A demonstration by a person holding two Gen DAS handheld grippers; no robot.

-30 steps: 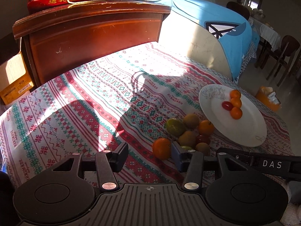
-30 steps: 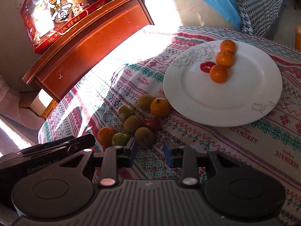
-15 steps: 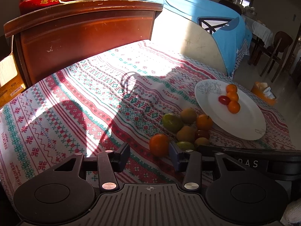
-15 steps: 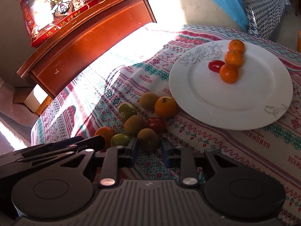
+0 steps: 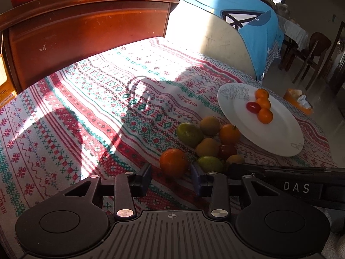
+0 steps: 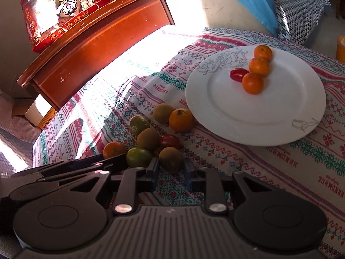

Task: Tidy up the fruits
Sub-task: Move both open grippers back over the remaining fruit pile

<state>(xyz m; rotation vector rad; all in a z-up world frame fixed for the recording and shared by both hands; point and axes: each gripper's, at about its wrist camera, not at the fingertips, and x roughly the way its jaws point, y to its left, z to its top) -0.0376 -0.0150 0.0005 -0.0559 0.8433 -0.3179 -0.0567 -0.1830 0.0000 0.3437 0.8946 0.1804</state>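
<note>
We are closing both tongs on fruit from the loose pile (image 6: 155,138), which is lying on the tabletop (image 5: 86,116) just left of the plate (image 6: 248,116). Our right tongs (image 6: 171,168) are gripping the near kiwi (image 6: 171,159): the jaws have just been narrowing, and now both pads are sitting against its sides. Our left tongs (image 5: 171,173) are also drawing in, around the orange (image 5: 173,161) at the pile's near left edge. The orange is sitting between the jaws, the right pad looks to be at its skin, and a sliver of cloth is still showing at the left pad, so we are not yet holding it.

Compared with a moment back, both gaps are clearly smaller and the left tongs are sitting lower and closer to the orange. That suggests we are nearing two lifts at once.

The plate is already carrying three small oranges (image 6: 256,67) and one red tomato (image 6: 238,74) on its far side, with most of it bare. About eight pieces are waiting in the pile. Beyond the tabletop, a wooden cabinet (image 6: 103,43) is standing at the far left with a red snack bag (image 6: 64,6) on top.
</note>
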